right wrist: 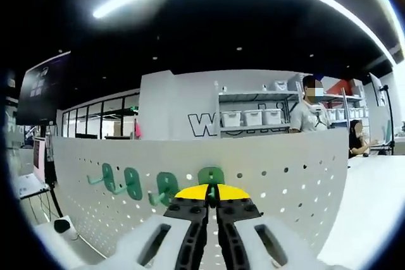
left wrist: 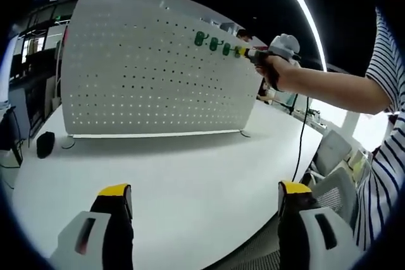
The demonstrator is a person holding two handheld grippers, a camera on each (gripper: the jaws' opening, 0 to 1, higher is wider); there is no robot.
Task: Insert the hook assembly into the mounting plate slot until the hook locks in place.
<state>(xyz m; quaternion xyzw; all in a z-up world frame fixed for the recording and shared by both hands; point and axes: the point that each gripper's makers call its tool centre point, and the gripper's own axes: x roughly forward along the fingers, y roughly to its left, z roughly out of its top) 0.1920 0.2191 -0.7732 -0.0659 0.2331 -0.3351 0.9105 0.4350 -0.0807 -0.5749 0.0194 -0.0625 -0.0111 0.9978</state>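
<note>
Green hook (right wrist: 211,175) pinched in right hand-held gripper (right wrist: 212,202) at pegboard (left wrist: 152,74); left hand-held gripper (left wrist: 205,197) spread over white table (left wrist: 190,175).

There is one pegboard (left wrist: 152,67) standing on one surface (left wrist: 190,181). Four green hooks (right wrist: 164,184) are on the board in a row. Three white bins (right wrist: 253,117) stand on one shelf (right wrist: 253,128). Two people (right wrist: 308,113) are behind the board.

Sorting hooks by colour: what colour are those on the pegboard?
Green hooks, clearest in the right gripper view.
</note>
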